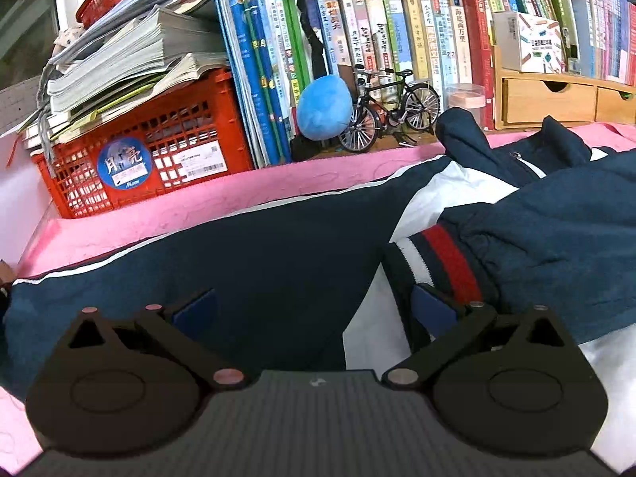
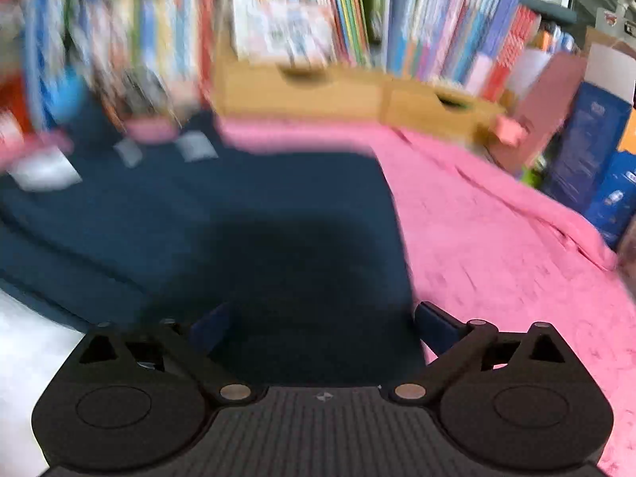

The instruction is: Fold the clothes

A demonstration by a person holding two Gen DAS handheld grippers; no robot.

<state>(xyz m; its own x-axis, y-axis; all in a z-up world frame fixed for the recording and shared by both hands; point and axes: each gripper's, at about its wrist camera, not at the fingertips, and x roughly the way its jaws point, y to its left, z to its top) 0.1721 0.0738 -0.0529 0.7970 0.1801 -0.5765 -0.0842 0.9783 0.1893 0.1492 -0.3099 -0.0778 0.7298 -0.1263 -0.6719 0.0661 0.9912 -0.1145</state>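
A navy and white jacket (image 1: pixel 278 246) lies spread on the pink cloth (image 1: pixel 222 194). One sleeve with a red, white and navy striped cuff (image 1: pixel 437 258) is folded across its white chest. My left gripper (image 1: pixel 314 310) hovers low over the navy part with its jaws wide open and nothing between them; its right finger (image 1: pixel 433 310) sits just below the cuff. The right wrist view is blurred. There my right gripper (image 2: pixel 322 326) stands wide open above the jacket's navy right side (image 2: pixel 238 230), near its edge, holding nothing.
At the back stand rows of books (image 1: pixel 397 31), a red crate (image 1: pixel 151 147) stacked with papers, a blue plush (image 1: pixel 324 107), a model bicycle (image 1: pixel 393 111) and wooden drawers (image 1: pixel 548 99). Bare pink cloth (image 2: pixel 497 238) stretches right of the jacket, with boxes (image 2: pixel 588 151) beyond.
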